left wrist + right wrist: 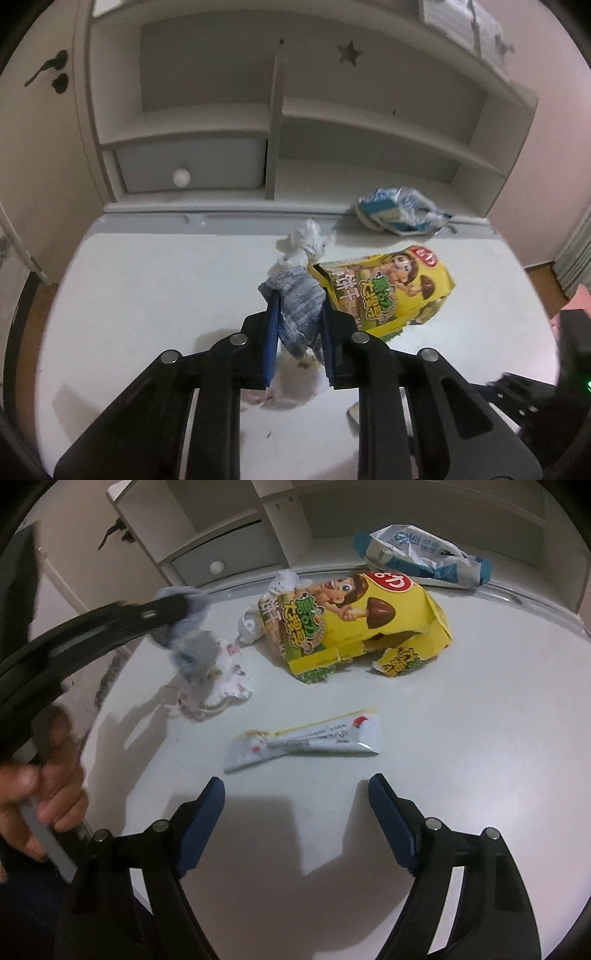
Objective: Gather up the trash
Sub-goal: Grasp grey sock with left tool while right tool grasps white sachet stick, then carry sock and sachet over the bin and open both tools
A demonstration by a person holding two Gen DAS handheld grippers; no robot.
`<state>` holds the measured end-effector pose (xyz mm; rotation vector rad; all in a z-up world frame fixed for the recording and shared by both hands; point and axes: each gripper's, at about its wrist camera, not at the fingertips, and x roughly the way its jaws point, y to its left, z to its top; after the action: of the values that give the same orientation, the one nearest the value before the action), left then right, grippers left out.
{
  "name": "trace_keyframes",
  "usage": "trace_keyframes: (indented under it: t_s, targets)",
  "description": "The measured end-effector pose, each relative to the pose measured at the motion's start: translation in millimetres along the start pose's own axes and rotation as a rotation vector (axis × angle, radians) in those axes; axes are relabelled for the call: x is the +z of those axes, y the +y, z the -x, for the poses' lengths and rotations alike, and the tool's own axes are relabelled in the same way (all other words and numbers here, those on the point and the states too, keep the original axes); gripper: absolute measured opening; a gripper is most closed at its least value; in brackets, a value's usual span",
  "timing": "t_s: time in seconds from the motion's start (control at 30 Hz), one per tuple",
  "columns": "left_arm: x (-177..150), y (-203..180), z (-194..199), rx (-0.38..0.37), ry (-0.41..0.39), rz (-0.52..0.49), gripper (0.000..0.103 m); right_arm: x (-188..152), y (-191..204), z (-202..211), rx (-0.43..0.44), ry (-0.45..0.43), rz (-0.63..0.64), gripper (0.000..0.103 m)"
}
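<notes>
Trash: one box [354,616], two wrappers [303,744].

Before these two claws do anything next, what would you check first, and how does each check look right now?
1. Left claw has firm hold of the grey-blue rag: ok, pads pinch it.
2. Rag lifted clear of the table: cannot tell.
3. Right claw open and empty: ok.
4. White sachet lies flat just ahead of the right claw, unobstructed: ok.
5. Yellow snack box and blue-white bag collected: not ok, both on the table.
6. Trash bin in view: not ok.
</notes>
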<state>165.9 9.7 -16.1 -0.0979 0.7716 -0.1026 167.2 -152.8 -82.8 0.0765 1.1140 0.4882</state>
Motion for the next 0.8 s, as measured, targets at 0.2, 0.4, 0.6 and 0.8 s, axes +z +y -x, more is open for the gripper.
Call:
trace_keyframes:
  t_s: [0.2,0.4,0.6,0.8]
  targets:
    - [-14.3,29.2,51.3,-0.017,-0.034,0.018,0.02,33.2,11.2,-19.3,-0.052,-0.008,-0.085,0.072]
    - [-40.1,57.6,81.3,0.0,-0.043,0.041,0.02,47.0,38.4,-35.4,-0.229,-0.01,-0.017,0.053]
    - [-51.3,41.9,69.7,-0.022,-0.002,0.017,0.02,26.5,35.8,-23.3,-0.291,-0.023,0.032,0.02]
    - [-55.6,-39.6,59.4,-0.134,0.026,-0.105,0.02,-3.7,-9.7,36.4,-0.298,-0.094,-0.034,0.019]
